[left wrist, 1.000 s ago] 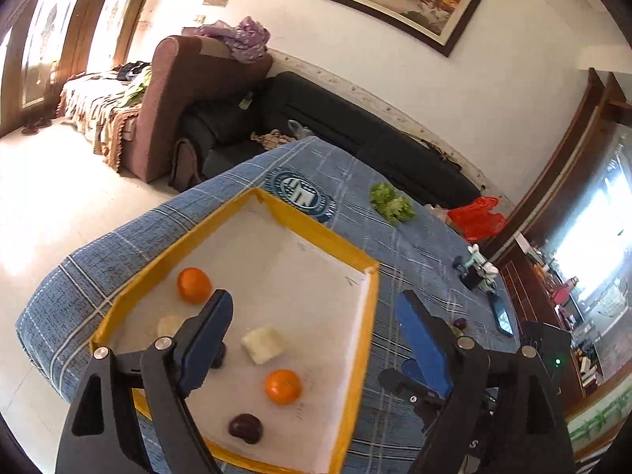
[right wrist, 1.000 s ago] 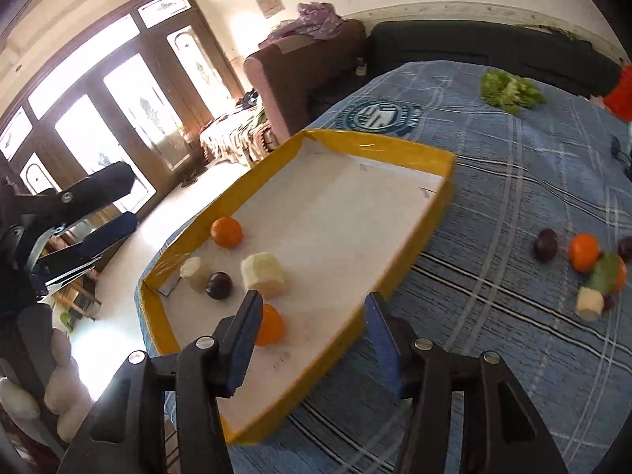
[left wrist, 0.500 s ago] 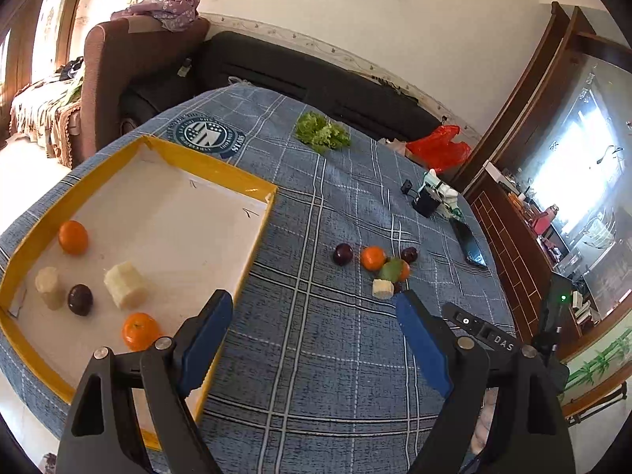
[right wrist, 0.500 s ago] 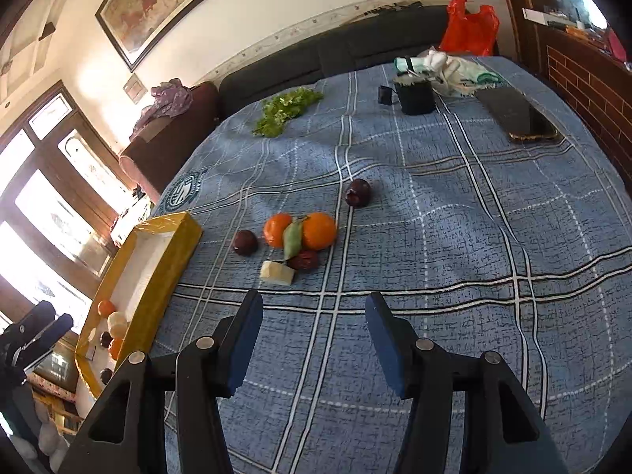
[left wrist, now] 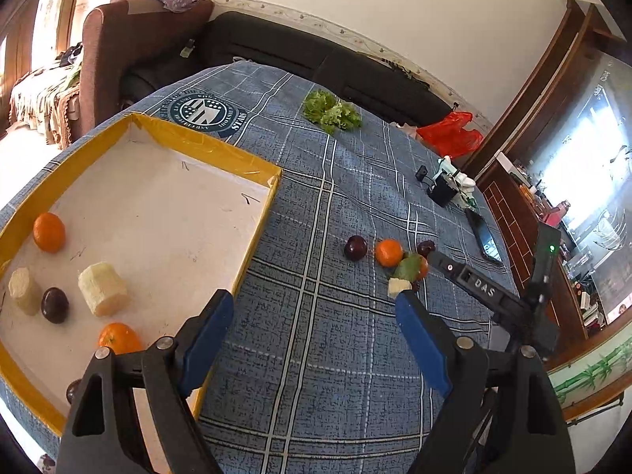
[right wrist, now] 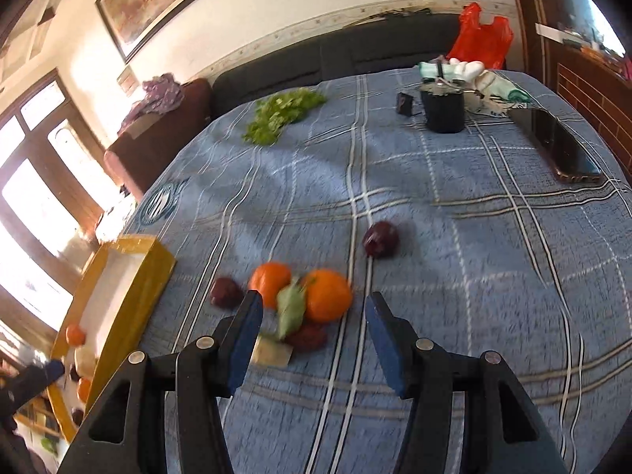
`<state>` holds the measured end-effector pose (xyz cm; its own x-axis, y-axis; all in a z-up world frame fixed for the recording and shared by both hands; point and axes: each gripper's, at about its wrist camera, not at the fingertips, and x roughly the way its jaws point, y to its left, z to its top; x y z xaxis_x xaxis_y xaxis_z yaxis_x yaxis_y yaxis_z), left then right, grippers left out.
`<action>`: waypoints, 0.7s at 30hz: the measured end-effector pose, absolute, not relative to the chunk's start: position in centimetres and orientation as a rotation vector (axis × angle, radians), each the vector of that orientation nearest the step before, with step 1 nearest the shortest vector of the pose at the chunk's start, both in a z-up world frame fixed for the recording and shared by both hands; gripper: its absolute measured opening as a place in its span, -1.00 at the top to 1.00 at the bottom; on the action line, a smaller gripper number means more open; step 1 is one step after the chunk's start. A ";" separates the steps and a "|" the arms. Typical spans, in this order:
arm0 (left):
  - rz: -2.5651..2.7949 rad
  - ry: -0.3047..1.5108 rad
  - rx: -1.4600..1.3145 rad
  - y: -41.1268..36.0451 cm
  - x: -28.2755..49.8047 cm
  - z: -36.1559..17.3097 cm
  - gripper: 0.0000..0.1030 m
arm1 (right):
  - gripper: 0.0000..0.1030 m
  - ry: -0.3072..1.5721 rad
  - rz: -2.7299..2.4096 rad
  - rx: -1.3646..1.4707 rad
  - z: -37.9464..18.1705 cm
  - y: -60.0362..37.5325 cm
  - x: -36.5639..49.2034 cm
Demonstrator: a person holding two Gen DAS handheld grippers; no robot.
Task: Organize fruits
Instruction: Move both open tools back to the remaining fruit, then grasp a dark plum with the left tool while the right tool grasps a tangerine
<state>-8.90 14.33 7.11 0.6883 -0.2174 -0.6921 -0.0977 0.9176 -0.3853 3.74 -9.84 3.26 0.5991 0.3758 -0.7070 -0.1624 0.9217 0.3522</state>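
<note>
Orange fruit (right wrist: 328,295) sits ahead of our right gripper (right wrist: 314,331) — fingers apart, empty; next we close on it; left gripper (left wrist: 316,345), just narrowing, holds nothing.

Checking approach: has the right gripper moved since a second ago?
Yes. The right gripper swung away from the yellow tray toward the loose fruit pile.

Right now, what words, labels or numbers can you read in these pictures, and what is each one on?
"DAS": white letters on the right gripper's black arm, seen from the left wrist.
"STARS": on the round emblem printed on the blue plaid tablecloth; the ring lettering around it is too small to read.
Nothing else is legible.
</note>
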 end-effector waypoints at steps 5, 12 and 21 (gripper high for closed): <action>-0.099 0.841 -0.400 13.5 -7.2 6.6 -0.16 | -0.01 0.898 0.297 0.313 2.1 -10.4 5.8; -0.124 0.883 -0.405 11.9 -2.7 5.5 -0.16 | -0.01 0.918 0.336 0.357 0.7 -10.5 6.6; -0.116 0.986 -0.423 9.2 2.8 2.1 -0.16 | 0.23 0.933 0.385 0.352 0.1 -9.9 6.8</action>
<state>2.79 9.24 2.10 0.5533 -0.2841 -0.7830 -0.0942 0.9127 -0.3976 6.84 -9.91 0.14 0.5372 0.4651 -0.7037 -0.1663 0.8763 0.4522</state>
